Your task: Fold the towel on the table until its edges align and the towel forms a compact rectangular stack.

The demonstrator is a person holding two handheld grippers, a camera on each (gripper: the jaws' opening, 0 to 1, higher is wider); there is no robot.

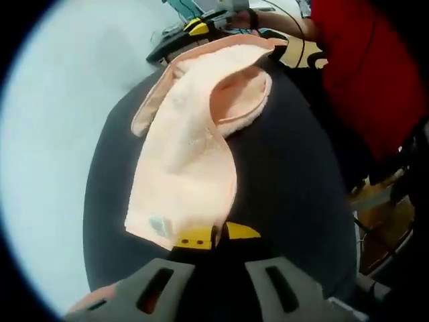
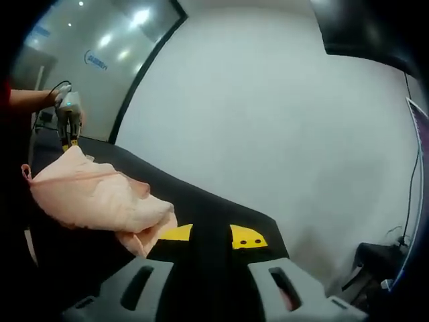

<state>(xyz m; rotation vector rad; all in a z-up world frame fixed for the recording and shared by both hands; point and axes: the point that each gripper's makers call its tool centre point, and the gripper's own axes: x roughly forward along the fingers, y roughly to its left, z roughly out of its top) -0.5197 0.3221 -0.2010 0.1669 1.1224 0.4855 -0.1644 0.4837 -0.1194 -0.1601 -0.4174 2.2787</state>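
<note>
Item: towel (image 1: 184, 168), peach, partly folded and rumpled, lying on the black counter (image 1: 288, 194).

Left gripper view: your left hand-held gripper (image 1: 216, 236) has its yellow-tipped jaws drawn together on the towel's near edge, which sits pinched between them. From there the cloth runs away from you across the counter, with one flap doubled back on itself near the far end. At that far end your right hand-held gripper (image 1: 196, 27) meets the opposite edge. A person in a red top (image 1: 365, 67) stands beside the counter.

Right gripper view: your right hand-held gripper (image 2: 211, 236) shows yellow tips set narrowly apart, and the towel (image 2: 94, 198) bunches against the left-hand tip; whether that corner is truly clamped is hard to judge from this angle. Across the mound, your left hand-held gripper (image 2: 69, 137) touches the towel's far edge. A pale wall (image 2: 268, 114) rises behind the counter (image 2: 221, 215).
</note>
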